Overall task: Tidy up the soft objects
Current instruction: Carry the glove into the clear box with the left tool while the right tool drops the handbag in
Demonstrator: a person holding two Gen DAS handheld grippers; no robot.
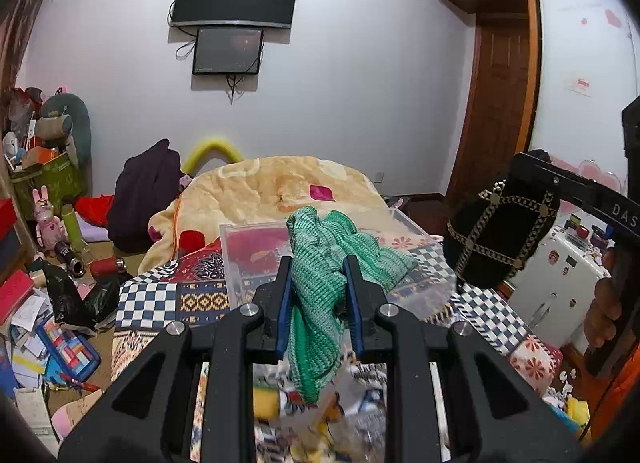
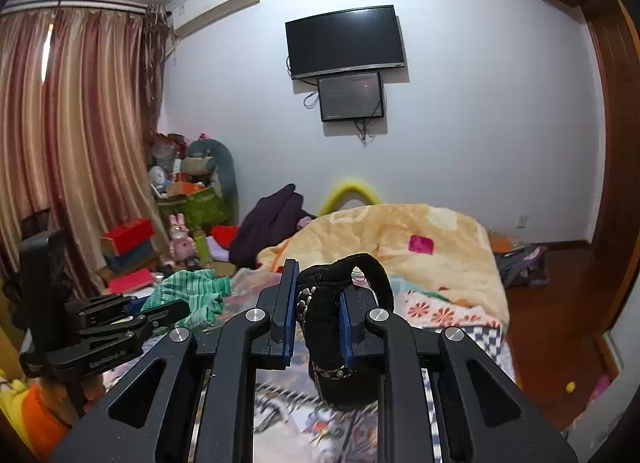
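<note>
My left gripper (image 1: 318, 283) is shut on a green knitted cloth (image 1: 320, 303) and holds it in the air above the bed. The cloth hangs between the blue pads and drapes forward. It also shows in the right wrist view (image 2: 192, 295), with the left gripper (image 2: 160, 313) at the left. My right gripper (image 2: 318, 303) is shut on a black soft hat with gold chain trim (image 2: 340, 327). In the left wrist view the hat (image 1: 496, 231) hangs at the right, held by the right gripper (image 1: 532, 179). A clear plastic bin (image 1: 256, 255) lies on the bed just beyond the green cloth.
A patchwork bedspread (image 1: 160, 299) and a yellow fleece blanket (image 1: 272, 187) cover the bed. A dark coat (image 1: 144, 191), toys and clutter sit at the left. A white mini fridge (image 1: 560, 287) stands at the right. A wooden door (image 1: 500, 103) is behind.
</note>
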